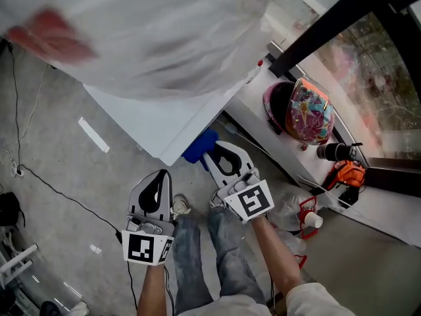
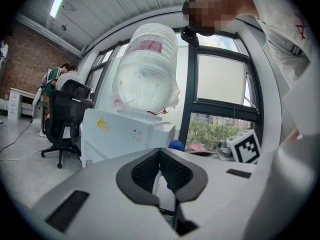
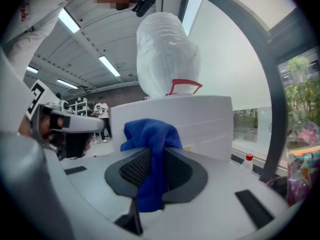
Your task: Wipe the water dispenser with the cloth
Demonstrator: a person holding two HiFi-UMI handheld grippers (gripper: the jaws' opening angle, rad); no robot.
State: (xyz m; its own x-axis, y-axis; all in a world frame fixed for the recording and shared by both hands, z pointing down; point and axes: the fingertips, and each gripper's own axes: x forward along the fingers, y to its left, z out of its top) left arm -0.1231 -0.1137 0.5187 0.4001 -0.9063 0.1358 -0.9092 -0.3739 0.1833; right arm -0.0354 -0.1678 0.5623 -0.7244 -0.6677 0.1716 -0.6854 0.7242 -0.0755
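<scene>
An office with a grey concrete floor (image 1: 59, 176), a brick wall (image 2: 25, 64) and tall black-framed windows (image 2: 220, 79); the white dispenser (image 1: 164, 120) stands beside the window sill (image 1: 385, 209), with a large plastic-wrapped bottle (image 1: 145, 31) neck-down on top. The blue cloth (image 3: 150, 149) is clenched between the jaws of the right gripper (image 3: 155, 154); it bunches above the tips and hangs down between the pads. In the head view the cloth sits right at the dispenser's near corner; I cannot tell whether it touches the white face. The right gripper view looks onto the dispenser's broad white side, with the bottle's red-ringed neck above it. The left gripper (image 2: 160, 156) is pressed together with nothing between its jaws; it is held lower and further left, apart from the dispenser and pointing towards it. The right gripper's marker cube (image 2: 245, 146) shows at the right of the left gripper view. Below both grippers are the person's legs in jeans (image 1: 191, 262). On the sill lie a colourful helmet (image 1: 309, 110) and an orange item (image 1: 347, 173); a small red-capped bottle (image 3: 248, 161) stands near the dispenser. A black cable (image 1: 66, 194) runs over the floor; far back are a black chair (image 2: 67, 114) and some people (image 2: 55, 79).
</scene>
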